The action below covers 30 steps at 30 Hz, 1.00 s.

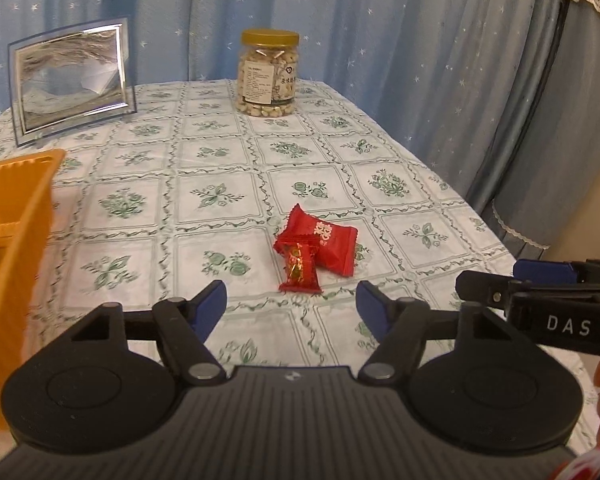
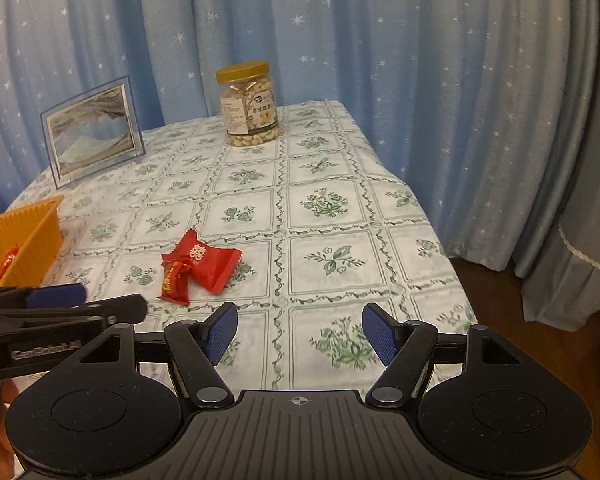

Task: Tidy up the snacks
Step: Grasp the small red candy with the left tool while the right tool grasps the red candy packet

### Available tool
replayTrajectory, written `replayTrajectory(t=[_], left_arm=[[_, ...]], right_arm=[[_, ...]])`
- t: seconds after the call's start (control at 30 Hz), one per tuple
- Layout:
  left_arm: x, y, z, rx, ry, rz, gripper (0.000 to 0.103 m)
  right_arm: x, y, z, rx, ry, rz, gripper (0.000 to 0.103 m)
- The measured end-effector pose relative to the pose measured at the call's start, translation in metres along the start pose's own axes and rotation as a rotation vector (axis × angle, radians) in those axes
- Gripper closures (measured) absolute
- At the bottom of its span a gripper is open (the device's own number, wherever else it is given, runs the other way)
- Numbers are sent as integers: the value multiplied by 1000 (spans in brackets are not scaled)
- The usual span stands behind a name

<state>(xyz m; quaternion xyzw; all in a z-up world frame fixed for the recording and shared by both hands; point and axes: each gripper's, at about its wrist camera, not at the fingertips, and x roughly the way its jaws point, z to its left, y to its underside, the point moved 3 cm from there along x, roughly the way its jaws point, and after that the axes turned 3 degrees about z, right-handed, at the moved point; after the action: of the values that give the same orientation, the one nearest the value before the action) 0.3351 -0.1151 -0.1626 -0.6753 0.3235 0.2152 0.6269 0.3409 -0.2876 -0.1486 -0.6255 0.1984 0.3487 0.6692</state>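
Observation:
Two red snack packets lie together on the floral tablecloth: a larger one point(image 1: 326, 242) point(image 2: 206, 260) and a smaller one point(image 1: 299, 269) point(image 2: 173, 280) leaning on it. My left gripper point(image 1: 292, 306) is open and empty, just short of the packets. My right gripper point(image 2: 298, 330) is open and empty, with the packets ahead to its left. An orange basket point(image 1: 16, 216) point(image 2: 24, 232) at the left holds red snacks point(image 2: 7, 261). Each gripper shows in the other's view, the right one point(image 1: 540, 280) and the left one point(image 2: 60, 300).
A jar of cashews with a gold lid point(image 1: 269, 74) point(image 2: 249, 106) stands at the table's far edge. A framed picture point(image 1: 70, 78) point(image 2: 92, 130) stands at the far left. Blue star-patterned curtains hang behind. The table's right edge point(image 2: 440, 240) drops to a wooden floor.

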Motion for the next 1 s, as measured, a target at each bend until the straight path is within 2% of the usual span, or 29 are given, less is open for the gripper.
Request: replayTrajectory(t=[0.2,0.33,0.4,0.53,0.73,1.0], left_arm=[[28,-6,-2,10,-2,1,45],[43,-7,0,12,-3,10,58],[49,-7,1,19,-1,13,61],[51,-8,4,26,12,12,85],[32,-5,19,25,-5,11,86],[3,1,50,-26,-38,7,86]], right_arm=[[16,-4,-4,-9,-1,0,33],[22,-6,-5,-11,3,3,33],[24,-6,-4,-19,3,4,33],[30,-6,-1,-40,-1,12,33],[39,-13,17,-117,-43,3,33],[69,-24,59,-342,-123,-2,33]])
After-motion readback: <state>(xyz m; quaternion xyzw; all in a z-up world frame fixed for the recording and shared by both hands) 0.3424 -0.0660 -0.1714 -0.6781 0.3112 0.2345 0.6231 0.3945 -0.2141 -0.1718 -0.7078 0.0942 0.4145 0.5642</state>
